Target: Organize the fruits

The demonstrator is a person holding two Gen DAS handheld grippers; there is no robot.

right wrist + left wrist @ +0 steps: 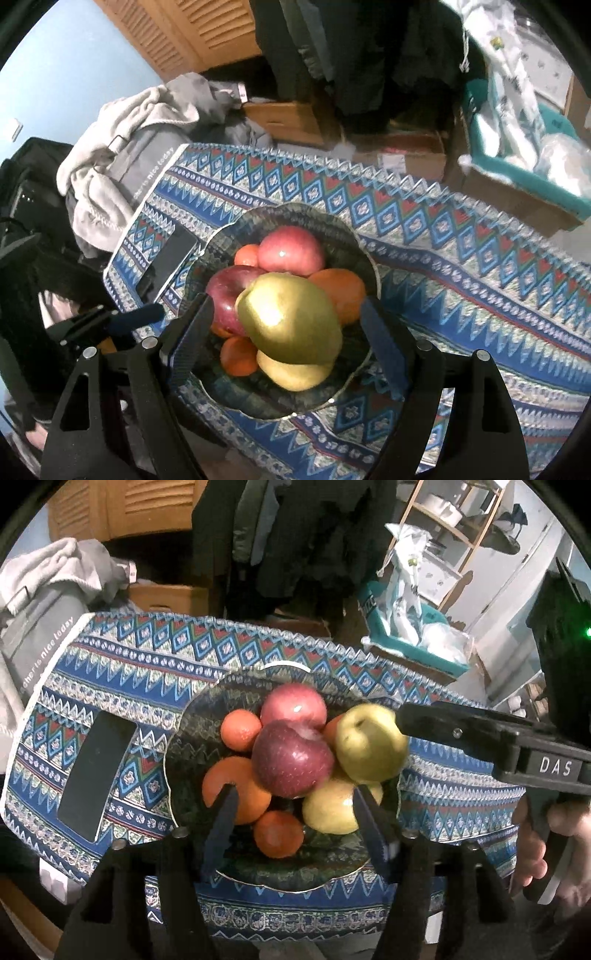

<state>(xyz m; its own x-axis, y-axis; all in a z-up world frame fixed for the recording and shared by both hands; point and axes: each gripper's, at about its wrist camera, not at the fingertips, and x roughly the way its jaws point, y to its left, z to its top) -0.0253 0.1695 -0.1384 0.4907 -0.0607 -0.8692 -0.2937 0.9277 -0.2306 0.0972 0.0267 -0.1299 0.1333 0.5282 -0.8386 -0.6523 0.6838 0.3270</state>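
With my right gripper point(284, 332) clamped on the green apple point(290, 317) above the bowl point(354, 240) of piled fruit and my left gripper point(295, 805) parted, empty, I should lift straight, avoiding the red apple point(291, 760).

yellow apple point(295, 373) half hidden under green apple point(291, 317), phone point(170, 258) partly covered
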